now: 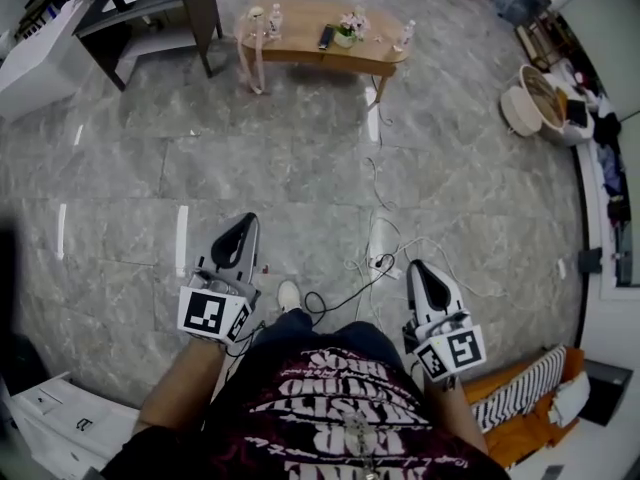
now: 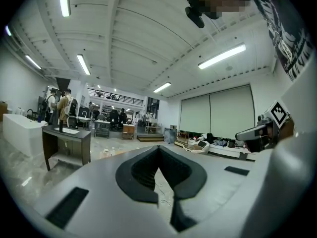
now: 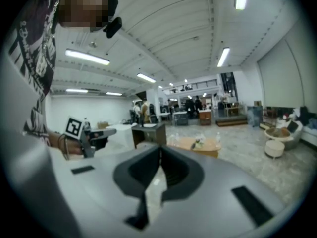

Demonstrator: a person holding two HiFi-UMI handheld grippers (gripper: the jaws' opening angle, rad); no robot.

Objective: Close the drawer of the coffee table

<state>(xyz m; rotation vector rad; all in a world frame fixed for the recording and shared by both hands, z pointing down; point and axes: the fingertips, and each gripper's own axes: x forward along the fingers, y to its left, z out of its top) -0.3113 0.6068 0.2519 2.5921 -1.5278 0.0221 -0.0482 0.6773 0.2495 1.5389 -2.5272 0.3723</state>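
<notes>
A low oval wooden coffee table (image 1: 300,28) stands far ahead at the top of the head view, with bottles, a small plant and a dark remote on it. It also shows small in the right gripper view, as the coffee table (image 3: 200,145). Its drawer cannot be made out from here. My left gripper (image 1: 245,230) is held low at my left, shut and empty. My right gripper (image 1: 420,273) is at my right, also shut with nothing in it. Both point forward over the grey marble floor, well short of the table.
A dark desk (image 1: 160,8) stands at the back left, a white counter (image 1: 40,58) beside it. A round basket seat (image 1: 535,103) is at the right. Cables and a power strip (image 1: 382,263) lie on the floor between my grippers. White boxes (image 1: 50,418) sit at my lower left.
</notes>
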